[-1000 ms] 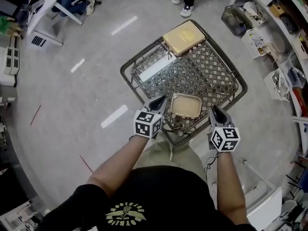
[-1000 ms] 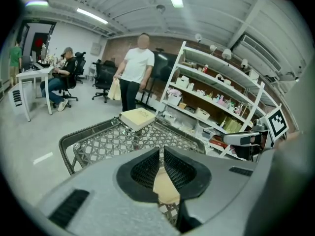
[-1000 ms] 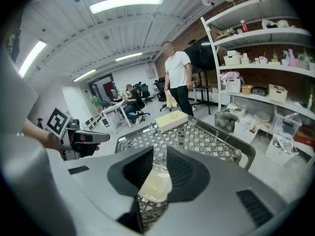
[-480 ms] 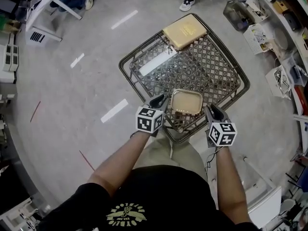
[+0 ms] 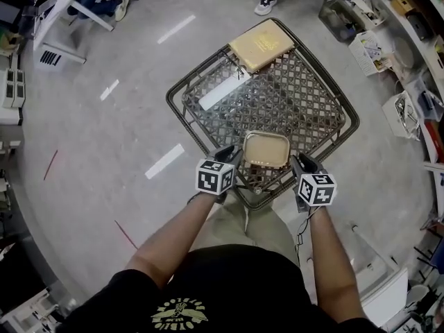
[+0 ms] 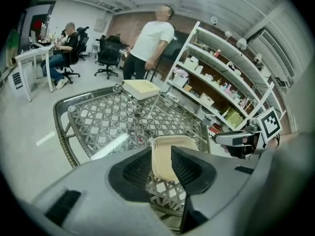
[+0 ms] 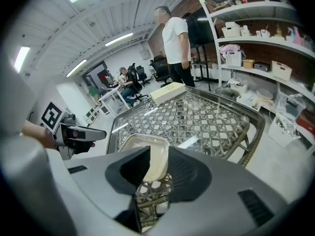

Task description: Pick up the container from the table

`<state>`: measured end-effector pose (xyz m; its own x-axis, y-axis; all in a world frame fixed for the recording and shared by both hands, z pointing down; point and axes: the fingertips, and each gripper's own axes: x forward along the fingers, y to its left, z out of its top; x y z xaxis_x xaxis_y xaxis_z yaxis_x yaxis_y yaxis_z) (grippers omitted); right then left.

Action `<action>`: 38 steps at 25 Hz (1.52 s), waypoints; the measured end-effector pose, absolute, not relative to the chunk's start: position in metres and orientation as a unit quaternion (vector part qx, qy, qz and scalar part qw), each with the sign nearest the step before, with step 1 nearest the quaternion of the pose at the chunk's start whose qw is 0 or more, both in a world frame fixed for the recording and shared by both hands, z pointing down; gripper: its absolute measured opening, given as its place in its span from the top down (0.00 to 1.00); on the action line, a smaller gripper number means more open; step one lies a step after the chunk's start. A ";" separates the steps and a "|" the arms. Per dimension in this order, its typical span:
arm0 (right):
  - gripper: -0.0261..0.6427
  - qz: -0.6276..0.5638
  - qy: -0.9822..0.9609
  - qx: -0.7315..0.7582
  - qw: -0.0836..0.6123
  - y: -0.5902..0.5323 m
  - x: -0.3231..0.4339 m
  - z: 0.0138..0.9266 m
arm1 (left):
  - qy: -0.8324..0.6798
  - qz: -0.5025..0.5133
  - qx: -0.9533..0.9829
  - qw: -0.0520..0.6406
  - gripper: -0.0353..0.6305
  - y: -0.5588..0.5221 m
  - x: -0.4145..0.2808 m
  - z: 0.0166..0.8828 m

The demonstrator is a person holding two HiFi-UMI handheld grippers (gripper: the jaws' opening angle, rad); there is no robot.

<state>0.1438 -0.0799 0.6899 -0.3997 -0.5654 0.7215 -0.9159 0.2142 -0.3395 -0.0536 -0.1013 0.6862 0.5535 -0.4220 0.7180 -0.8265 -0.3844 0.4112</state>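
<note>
A shallow beige container sits on the wicker table near its front edge. My left gripper is just left of it, and its jaws are opening. In the left gripper view the container shows through the gap, ahead of the left gripper, and the pads do not touch it. My right gripper hovers at the container's right side. In the right gripper view the right gripper is open, with the container's rim just beyond the tips.
A flat tan box lies on the table's far corner. A person stands just beyond the table. Shelves with bins line the right side. Someone is seated at a desk at the far left.
Both grippers have come down and closer to the table's front edge, ending on either side of the container. The container and the box have not moved.
</note>
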 end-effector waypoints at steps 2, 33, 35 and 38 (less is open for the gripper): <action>0.81 0.392 -0.740 0.495 0.233 -0.080 0.146 0.700 | -0.393 0.264 0.790 0.390 0.79 -0.101 -0.053 0.691; 0.89 0.512 -0.694 0.460 0.214 -0.082 0.131 0.772 | -0.376 0.294 0.781 0.403 0.77 -0.102 -0.043 0.717; 0.90 0.521 -0.689 0.459 0.207 -0.082 0.133 0.772 | -0.373 0.295 0.781 0.405 0.76 -0.103 -0.041 0.718; 0.90 0.523 -0.688 0.459 0.205 -0.083 0.134 0.771 | -0.369 0.293 0.779 0.413 0.75 -0.104 -0.038 0.719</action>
<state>0.1345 -0.0835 0.7712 -0.4939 -0.4178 0.7625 -0.8468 0.0320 -0.5310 -0.0382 -0.1036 0.7190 0.5567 -0.3332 0.7610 -0.8168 -0.3865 0.4283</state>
